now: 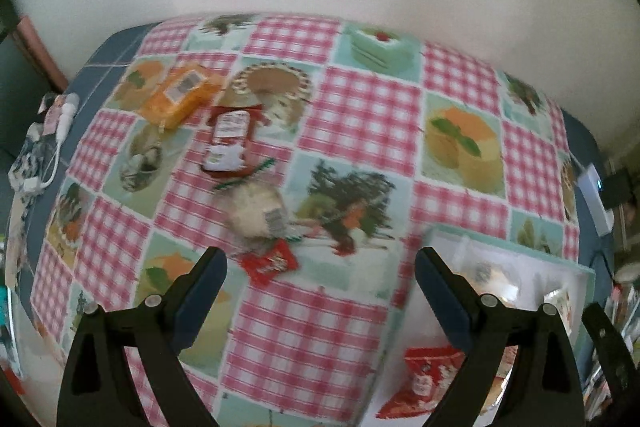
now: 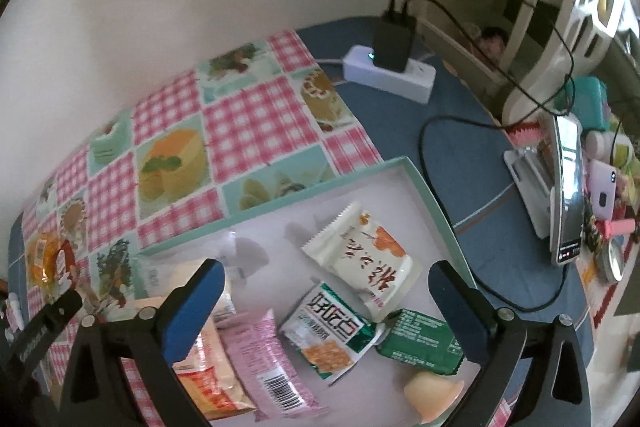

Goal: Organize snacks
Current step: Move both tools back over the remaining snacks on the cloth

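- The shallow white tray with a mint-green rim (image 2: 404, 165) fills the lower centre of the right wrist view and already holds several snacks: a cream sachet with orange print (image 2: 362, 255), a green-and-white cracker packet (image 2: 326, 331), a dark green packet (image 2: 420, 341), a pink wrapped bar with a barcode (image 2: 266, 363), an orange-and-red packet (image 2: 204, 375) and a pale jelly cup (image 2: 430, 393)
- Left on the chequered picnic cloth (image 1: 360, 115), in the upper left and centre of the left wrist view: an orange packet (image 1: 180, 95), a red-and-white packet (image 1: 230, 143), a clear bag of pale food (image 1: 256, 209) and a small red wrapper (image 1: 270, 263)
- The left gripper (image 1: 320, 267) hangs above that small red wrapper, jaws wide apart and empty
- The right gripper (image 2: 326, 285) hangs over the tray, jaws apart, holding nothing
- By my judgement the sorting is over halfway, with four items to go
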`<move>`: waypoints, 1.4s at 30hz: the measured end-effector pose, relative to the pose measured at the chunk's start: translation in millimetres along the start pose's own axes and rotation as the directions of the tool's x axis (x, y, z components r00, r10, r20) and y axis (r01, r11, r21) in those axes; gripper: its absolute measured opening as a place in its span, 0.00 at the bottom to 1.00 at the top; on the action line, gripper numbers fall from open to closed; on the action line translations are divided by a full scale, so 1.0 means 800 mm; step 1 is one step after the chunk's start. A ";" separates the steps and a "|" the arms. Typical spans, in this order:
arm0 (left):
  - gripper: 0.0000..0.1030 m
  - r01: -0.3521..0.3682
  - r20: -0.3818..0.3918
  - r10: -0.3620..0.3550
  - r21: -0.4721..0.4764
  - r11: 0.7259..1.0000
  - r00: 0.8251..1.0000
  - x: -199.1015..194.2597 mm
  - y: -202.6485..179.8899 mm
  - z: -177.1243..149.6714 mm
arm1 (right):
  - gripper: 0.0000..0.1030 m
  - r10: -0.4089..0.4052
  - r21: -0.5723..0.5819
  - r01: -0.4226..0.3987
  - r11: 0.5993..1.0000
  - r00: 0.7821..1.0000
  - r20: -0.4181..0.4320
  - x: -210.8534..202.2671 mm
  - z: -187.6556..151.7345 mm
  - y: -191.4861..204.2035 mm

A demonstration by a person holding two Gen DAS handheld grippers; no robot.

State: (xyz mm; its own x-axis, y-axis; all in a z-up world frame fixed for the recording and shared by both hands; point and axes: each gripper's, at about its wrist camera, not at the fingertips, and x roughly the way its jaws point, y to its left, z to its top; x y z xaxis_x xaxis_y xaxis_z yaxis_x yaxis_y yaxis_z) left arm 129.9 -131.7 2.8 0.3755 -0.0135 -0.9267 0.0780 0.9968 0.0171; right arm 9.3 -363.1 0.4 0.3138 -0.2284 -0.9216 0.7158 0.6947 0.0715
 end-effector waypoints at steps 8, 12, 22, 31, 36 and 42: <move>0.92 -0.034 0.036 0.037 -0.074 0.997 0.999 0.000 0.046 0.007 | 1.00 0.030 -0.045 -0.027 0.999 0.998 0.061 -0.020 -0.009 0.027; 0.92 -0.071 0.057 0.077 -0.095 0.993 0.995 0.001 0.074 0.008 | 1.00 0.070 -0.065 -0.064 0.996 0.994 0.089 -0.028 -0.016 0.042; 0.92 -0.224 0.066 0.236 -0.151 0.963 0.969 0.008 0.161 0.011 | 1.00 0.096 -0.117 -0.086 0.989 0.992 0.078 -0.032 -0.036 0.091; 0.92 -0.264 0.045 0.276 -0.185 0.947 0.960 0.014 0.220 0.018 | 1.00 0.115 -0.205 -0.100 0.974 0.992 0.058 -0.037 -0.054 0.151; 0.92 -0.259 0.031 0.270 -0.206 0.944 0.962 0.016 0.242 0.023 | 1.00 0.130 -0.254 -0.114 0.961 0.991 0.045 -0.036 -0.066 0.186; 0.92 -0.258 0.013 0.268 -0.230 0.938 0.963 0.023 0.266 0.029 | 1.00 0.159 -0.293 -0.144 0.945 0.987 0.028 -0.033 -0.079 0.222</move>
State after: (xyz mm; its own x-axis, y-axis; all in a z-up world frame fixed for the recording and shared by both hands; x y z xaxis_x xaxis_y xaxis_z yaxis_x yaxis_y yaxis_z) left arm 174.5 78.2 -2.0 0.3947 0.2532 -0.8832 -0.2364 0.9569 0.1687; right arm 88.8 -190.3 12.9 0.4406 -0.1342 -0.8876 0.4488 0.8893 0.0884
